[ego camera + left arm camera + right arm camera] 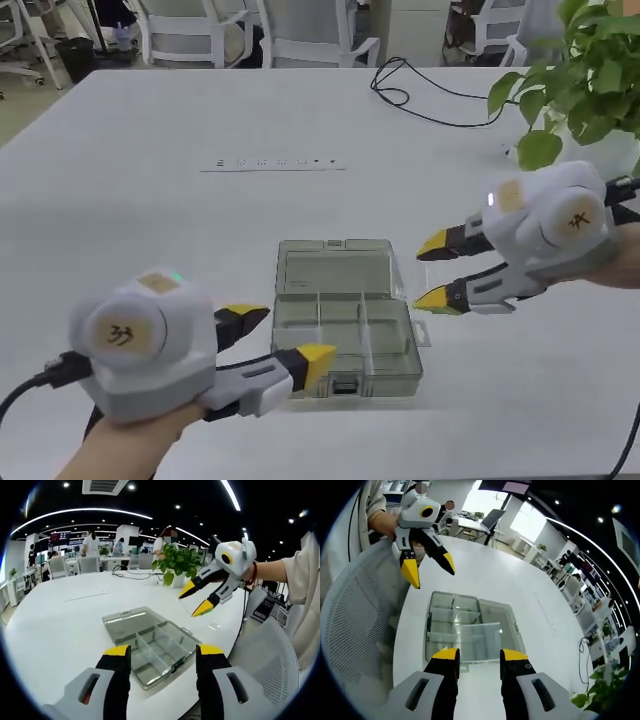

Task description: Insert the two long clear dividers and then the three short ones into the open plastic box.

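One open plastic box (395, 375) sits mid-counter (150, 200) between two grippers, the left gripper (290, 334) and the right gripper (428, 272), both spread wide and empty. One clear divider (418, 328) shows faintly at the box's right edge. The dividers inside the box blur together, so I cannot count them.

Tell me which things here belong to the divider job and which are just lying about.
Job: box, dividers in it, loose clear piece beside it, left gripper, right gripper.
Lying about: plant, cable, strip, chairs.
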Motion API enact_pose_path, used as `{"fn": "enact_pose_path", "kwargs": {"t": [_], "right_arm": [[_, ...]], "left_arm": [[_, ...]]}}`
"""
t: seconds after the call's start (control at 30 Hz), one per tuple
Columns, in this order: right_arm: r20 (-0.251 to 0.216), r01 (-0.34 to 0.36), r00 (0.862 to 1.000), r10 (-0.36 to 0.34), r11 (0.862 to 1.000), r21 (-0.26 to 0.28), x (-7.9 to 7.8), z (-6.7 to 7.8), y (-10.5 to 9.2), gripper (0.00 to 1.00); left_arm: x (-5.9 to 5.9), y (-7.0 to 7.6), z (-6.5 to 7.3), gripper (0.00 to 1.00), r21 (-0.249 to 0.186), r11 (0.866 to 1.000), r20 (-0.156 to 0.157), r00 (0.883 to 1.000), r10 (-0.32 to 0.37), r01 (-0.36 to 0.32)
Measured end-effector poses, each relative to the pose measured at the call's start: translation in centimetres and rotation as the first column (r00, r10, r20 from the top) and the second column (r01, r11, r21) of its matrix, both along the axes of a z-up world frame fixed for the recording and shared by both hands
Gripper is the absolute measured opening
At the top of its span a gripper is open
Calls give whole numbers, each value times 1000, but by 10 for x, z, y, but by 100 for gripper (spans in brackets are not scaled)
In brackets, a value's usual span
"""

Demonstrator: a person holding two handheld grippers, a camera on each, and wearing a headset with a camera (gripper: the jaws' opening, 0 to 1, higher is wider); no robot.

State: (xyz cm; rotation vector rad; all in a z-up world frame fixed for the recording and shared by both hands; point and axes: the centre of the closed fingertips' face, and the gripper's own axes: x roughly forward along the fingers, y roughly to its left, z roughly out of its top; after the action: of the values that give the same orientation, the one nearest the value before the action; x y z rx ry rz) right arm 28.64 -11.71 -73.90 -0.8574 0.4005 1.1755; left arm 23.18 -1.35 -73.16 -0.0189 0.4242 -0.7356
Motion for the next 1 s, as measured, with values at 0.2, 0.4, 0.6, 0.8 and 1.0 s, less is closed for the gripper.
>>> {"fn": "enact_pose_path", "kwargs": {"t": [0.2, 0.4, 0.6, 0.8, 1.0], "right_arm": [[54, -38, 998, 36, 999, 33, -6, 13, 23, 33], [72, -85, 994, 81, 995, 49, -18, 19, 43, 33], [88, -129, 988, 124, 990, 59, -28, 24, 60, 33], [101, -159, 983, 152, 985, 68, -37, 30, 70, 33], [112, -185, 978, 177, 980, 71, -44, 33, 78, 33]], "left_arm": [[1, -5, 9, 47, -76, 997, -12, 1000, 2, -3], [1, -10, 18, 41, -149, 989, -27, 1000, 3, -7], [-1, -14, 26, 36, -257, 966, -86, 996, 3, -25], [2, -9, 29, 26, -350, 934, -137, 990, 29, -76], [-3, -11, 26, 19, -377, 923, -170, 985, 13, -77]]}}
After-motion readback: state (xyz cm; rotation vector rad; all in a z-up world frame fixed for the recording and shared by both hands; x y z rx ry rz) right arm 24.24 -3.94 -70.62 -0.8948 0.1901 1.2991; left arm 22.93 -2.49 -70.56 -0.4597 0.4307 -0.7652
